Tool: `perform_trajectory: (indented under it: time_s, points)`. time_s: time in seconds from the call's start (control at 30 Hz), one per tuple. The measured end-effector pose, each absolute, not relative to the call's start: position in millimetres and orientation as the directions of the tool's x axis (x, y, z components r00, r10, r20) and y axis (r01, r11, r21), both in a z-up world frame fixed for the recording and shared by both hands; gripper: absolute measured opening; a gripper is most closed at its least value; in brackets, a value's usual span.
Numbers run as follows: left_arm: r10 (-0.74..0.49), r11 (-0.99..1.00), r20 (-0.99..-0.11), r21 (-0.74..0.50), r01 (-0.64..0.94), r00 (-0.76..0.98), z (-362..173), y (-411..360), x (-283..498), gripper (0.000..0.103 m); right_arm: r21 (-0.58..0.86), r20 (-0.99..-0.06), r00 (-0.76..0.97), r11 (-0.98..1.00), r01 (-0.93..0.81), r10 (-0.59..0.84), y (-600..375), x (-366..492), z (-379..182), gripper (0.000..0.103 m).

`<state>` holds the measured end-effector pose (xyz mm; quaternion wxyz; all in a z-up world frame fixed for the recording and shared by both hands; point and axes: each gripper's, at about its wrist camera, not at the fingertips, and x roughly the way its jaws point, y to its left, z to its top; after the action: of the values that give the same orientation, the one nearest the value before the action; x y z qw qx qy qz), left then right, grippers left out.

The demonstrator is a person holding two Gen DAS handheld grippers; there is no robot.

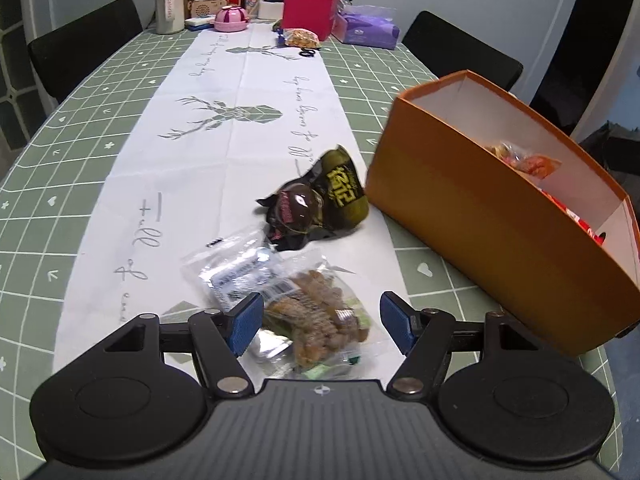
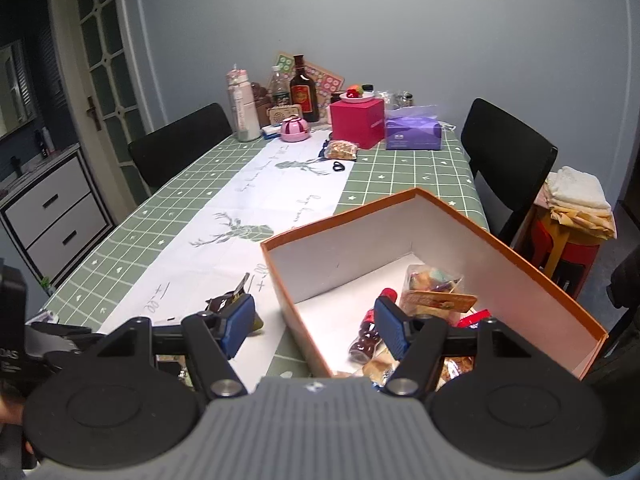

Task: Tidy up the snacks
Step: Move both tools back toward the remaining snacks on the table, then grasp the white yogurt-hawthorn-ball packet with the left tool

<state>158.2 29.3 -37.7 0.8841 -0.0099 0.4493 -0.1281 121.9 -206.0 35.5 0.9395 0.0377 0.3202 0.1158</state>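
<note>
An orange box stands on the table at the right and holds several snack packets. In the left wrist view, my left gripper is open, its blue pads on either side of a clear bag of brown snacks lying on the white runner. A clear packet with a blue label lies just left of it. A dark green and black pouch lies farther on, beside the box. My right gripper is open and empty, above the box's near left wall.
The far end of the table carries bottles, a pink cube box, a purple tissue pack, a pink pot and a snack bag. Black chairs stand on both sides. A stool with folded cloths is at the right.
</note>
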Motion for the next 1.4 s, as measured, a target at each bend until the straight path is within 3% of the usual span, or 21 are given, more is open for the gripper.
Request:
perform_trajectory:
  time_s: [0.13,0.23,0.43,0.63,0.7,0.77,0.87,1.17,1.4]
  points:
    - [-0.204,0.968,-0.792,-0.075,0.239,0.576,-46.1,7.9,157.6,0.082,0.14,-0.597,0.763,0.969,-0.205,0.248,-205.5,116.0,34.5,0.065]
    - [-0.277,0.936,-0.789,-0.092,0.341,0.548,-50.1,-8.8,152.0,0.076,0.14,-0.6,0.759,0.968,-0.21,0.252,-209.7,110.9,32.8,0.065]
    - [-0.401,0.852,-0.789,-0.135,0.506,0.465,-58.6,-30.4,135.6,0.076,0.131,-0.628,0.739,0.969,-0.212,0.246,-216.4,106.0,21.9,0.065]
    - [-0.374,0.918,-0.722,-0.196,0.345,0.582,-44.4,8.8,135.1,0.077,0.116,-0.648,0.718,0.964,-0.238,0.255,-205.8,109.3,15.6,0.065]
    - [-0.305,0.95,-0.708,-0.178,0.257,0.638,-39.8,22.6,136.7,0.084,0.106,-0.659,0.705,0.96,-0.258,0.263,-196.0,109.8,12.3,0.066]
    - [-0.192,0.981,-0.715,-0.135,0.137,0.672,-37.6,35.8,145.1,0.085,0.09,-0.675,0.687,0.955,-0.284,0.268,-184.1,111.2,7.2,0.066]
    - [-0.144,0.988,-0.751,-0.148,0.049,0.645,-43.6,50.2,158.6,0.085,0.063,-0.703,0.659,0.946,-0.317,0.267,-167.7,113.5,-2.5,0.067]
    - [-0.142,0.984,-0.807,-0.181,-0.01,0.573,-64.8,51.5,175.2,0.086,0.025,-0.781,0.572,0.928,-0.372,0.25,-138.9,119.8,-43.1,0.072]
    - [-0.056,0.996,-0.82,-0.084,-0.024,0.569,-75.3,35.8,186.2,0.091,0.041,-0.815,0.53,0.936,-0.348,0.233,-130.0,127.0,-73.4,0.076]
